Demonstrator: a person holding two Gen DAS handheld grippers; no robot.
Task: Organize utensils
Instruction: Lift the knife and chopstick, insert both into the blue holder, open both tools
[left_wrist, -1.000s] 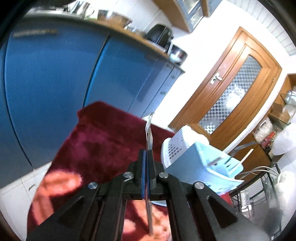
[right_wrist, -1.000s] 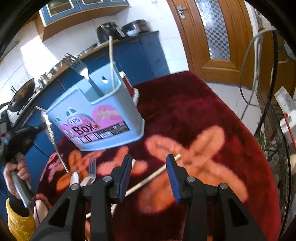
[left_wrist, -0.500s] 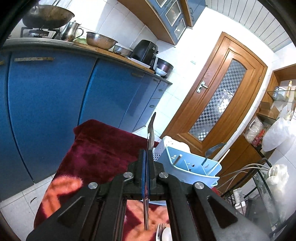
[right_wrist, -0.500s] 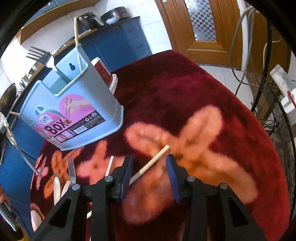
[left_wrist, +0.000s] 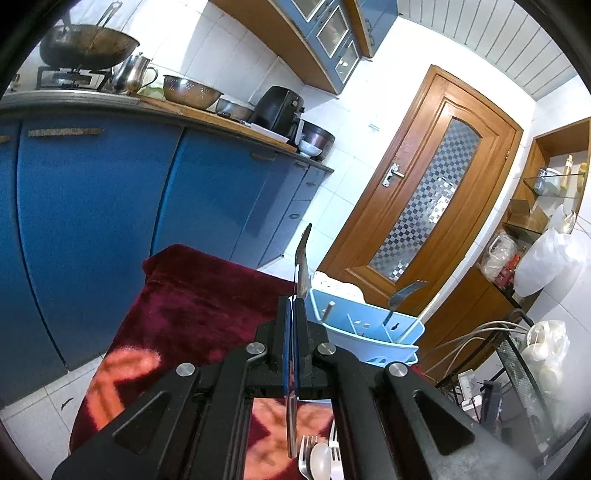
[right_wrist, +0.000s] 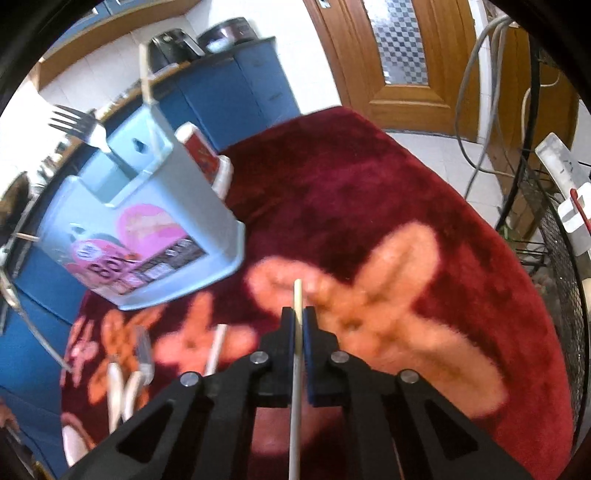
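Red rug (right_wrist: 369, 192) bears caddy (right_wrist: 155, 236) labelled "BOX"; left tongs (left_wrist: 294, 314) clench spoon (left_wrist: 301, 266); right tongs (right_wrist: 298, 321) clench chopstick (right_wrist: 296, 369).

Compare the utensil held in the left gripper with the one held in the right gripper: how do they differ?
The metal utensil in the left gripper is shiny and flat; the chopstick in the right gripper is a pale, thin, round stick. The metal utensil rises against the cabinets, while the chopstick points toward the rug. Both are clamped between shut jaws.

We see a light blue utensil box (right_wrist: 147, 236) upright near the red rug's (right_wrist: 369, 184) far-left edge, holding a fork (right_wrist: 79, 125) and a chopstick (right_wrist: 146, 74); another pale chopstick (right_wrist: 297, 354) is lifted, a steel utensil (left_wrist: 301, 266) raised beside the box.
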